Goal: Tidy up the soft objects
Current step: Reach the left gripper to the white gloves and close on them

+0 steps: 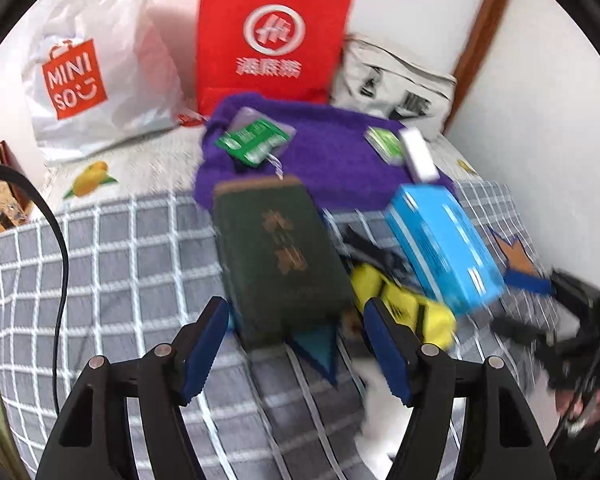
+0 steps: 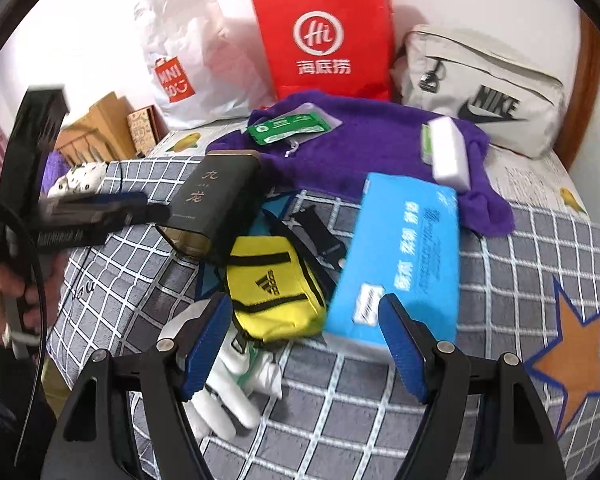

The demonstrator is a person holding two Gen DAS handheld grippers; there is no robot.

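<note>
Hovering open, seemingly level: right gripper [image 2: 304, 334] above yellow pouch [image 2: 274, 292].

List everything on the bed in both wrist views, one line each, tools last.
Blanket: one, grey with white grid, covers the bed.
Towel: one, purple, toward the back.
Green packets: two, on the towel.
White block: one, on the towel's right part.
Dark green box: one, left of the yellow pouch.
Yellow pouch: one, Adidas, centre.
Blue pack: one, right of the pouch.
White glove: one, front.
Miniso bag: one, white, back left.
Red bag: one, back centre.
Nike bag: one, off-white, back right.
Left tool: open, empty.
Right tool: open, empty.
</note>
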